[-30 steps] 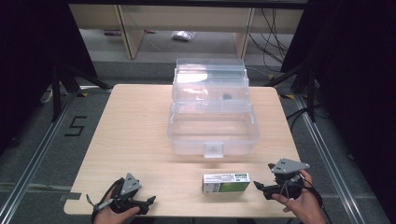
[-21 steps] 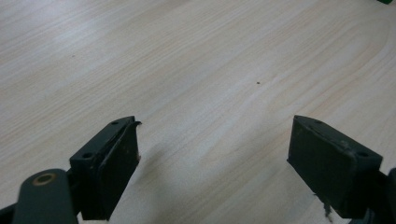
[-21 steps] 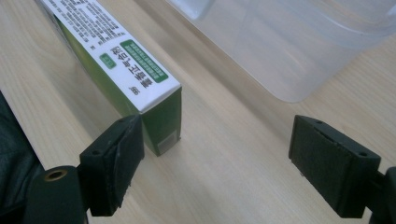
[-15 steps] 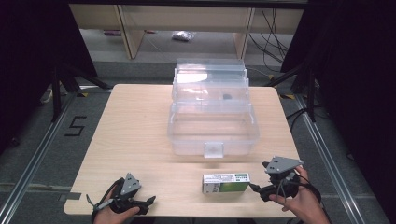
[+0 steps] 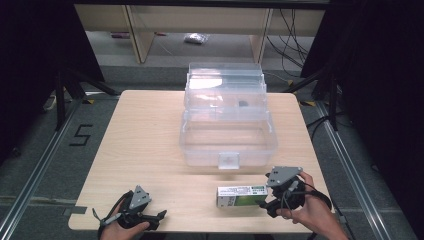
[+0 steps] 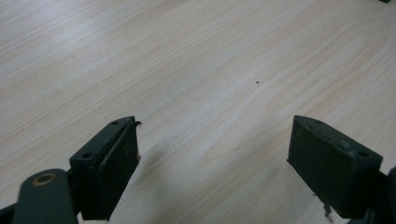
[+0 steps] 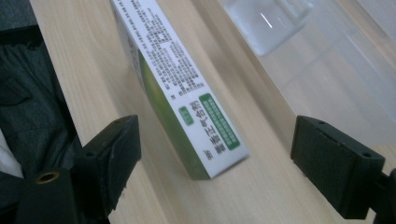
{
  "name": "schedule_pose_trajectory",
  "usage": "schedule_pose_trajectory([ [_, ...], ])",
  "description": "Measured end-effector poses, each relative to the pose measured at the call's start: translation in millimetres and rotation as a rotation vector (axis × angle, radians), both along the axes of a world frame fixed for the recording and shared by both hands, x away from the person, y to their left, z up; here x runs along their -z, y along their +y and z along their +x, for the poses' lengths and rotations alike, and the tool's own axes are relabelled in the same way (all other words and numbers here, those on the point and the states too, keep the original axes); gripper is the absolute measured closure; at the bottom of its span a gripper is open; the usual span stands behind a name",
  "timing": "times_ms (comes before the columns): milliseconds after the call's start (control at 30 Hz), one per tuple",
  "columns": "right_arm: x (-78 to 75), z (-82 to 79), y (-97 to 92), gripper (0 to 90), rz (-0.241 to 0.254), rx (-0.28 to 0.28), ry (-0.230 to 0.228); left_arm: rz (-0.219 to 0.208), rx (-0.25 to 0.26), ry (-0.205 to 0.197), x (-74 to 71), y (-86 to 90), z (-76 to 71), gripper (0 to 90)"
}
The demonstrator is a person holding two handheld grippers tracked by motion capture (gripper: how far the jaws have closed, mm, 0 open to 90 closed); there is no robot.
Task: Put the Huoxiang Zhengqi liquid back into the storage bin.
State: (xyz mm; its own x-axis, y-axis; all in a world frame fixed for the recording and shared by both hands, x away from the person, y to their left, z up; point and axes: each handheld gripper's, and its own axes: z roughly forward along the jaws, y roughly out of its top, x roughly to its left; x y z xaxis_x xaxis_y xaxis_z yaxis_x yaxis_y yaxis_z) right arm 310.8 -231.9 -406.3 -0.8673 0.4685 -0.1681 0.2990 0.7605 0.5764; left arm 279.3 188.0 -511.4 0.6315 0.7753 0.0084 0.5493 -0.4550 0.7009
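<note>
The worktop point(image 5: 140, 150) is pale wood-grain laminate with a smooth, faintly sheeny face. The box point(image 5: 241, 195) looks like printed cardboard, white and green, slightly glossy. The storage case point(image 5: 227, 135) is clear, shiny plastic. Both tongs, left point(image 6: 212, 154) and right point(image 7: 215, 158), have matt black plastic jaws with a finely textured surface.

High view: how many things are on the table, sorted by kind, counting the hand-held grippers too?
Clear plastic boxes: 1, open
Green and white cartons: 1
Hand-held grippers: 2, left gripper and right gripper, both with jaws apart
Total: 4
</note>
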Motion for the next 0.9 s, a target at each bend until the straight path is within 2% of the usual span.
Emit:
schedule_pose_trajectory([
  [100,0.7,1.7,7.9,17.6,-0.029,-0.01,-0.001,0.004,0.005,0.002,-0.4,0.1,-0.1,15.7],
  [133,0.0,1.9,10.2,17.5,-0.028,-0.019,0.015,0.002,0.001,0.004,-0.2,0.1,0.0,15.7],
  [233,-0.5,4.6,16.1,17.6,-0.048,-0.042,0.0,0.0,0.005,-0.003,-0.1,0.0,-0.1,15.7],
  [300,-0.3,5.5,19.7,18.1,-0.048,-0.061,0.019,0.008,0.008,0.002,-0.6,0.5,0.0,15.7],
  [467,1.1,6.8,27.8,18.1,-0.071,-0.05,0.029,-0.001,0.013,0.002,-0.5,0.0,-0.6,15.7],
  [500,2.5,8.4,29.4,18.4,-0.073,-0.065,0.026,-0.009,-0.003,0.001,0.1,-1.0,-0.4,15.7],
  [567,3.9,9.6,32.1,18.2,-0.078,-0.071,0.038,-0.016,-0.003,-0.004,0.5,-1.4,-0.4,15.7],
  [600,4.5,9.0,33.7,17.9,-0.081,-0.058,0.049,-0.003,0.013,0.002,-0.5,-0.2,-0.6,15.7],
  [633,5.6,11.1,35.2,18.0,-0.083,-0.08,0.036,-0.018,-0.002,-0.002,0.6,-1.3,-0.6,15.7],
  [700,6.7,11.9,38.3,18.4,-0.09,-0.081,0.05,-0.001,0.003,-0.002,-0.1,-0.2,0.0,15.7],
  [767,7.6,13.7,41.6,18.0,-0.108,-0.09,0.059,-0.022,0.0,-0.002,0.2,-1.5,-0.8,15.7],
  [800,8.2,14.5,43.6,17.8,-0.117,-0.091,0.056,-0.001,0.015,0.002,-0.8,0.0,-0.6,15.7],
  [833,8.2,14.5,45.1,18.1,-0.119,-0.092,0.066,-0.015,0.004,0.004,-0.5,-1.1,-0.9,15.7],
  [900,9.1,16.4,48.3,18.3,-0.129,-0.109,0.074,-0.017,0.002,0.003,-0.6,-1.2,-0.9,15.7],
])
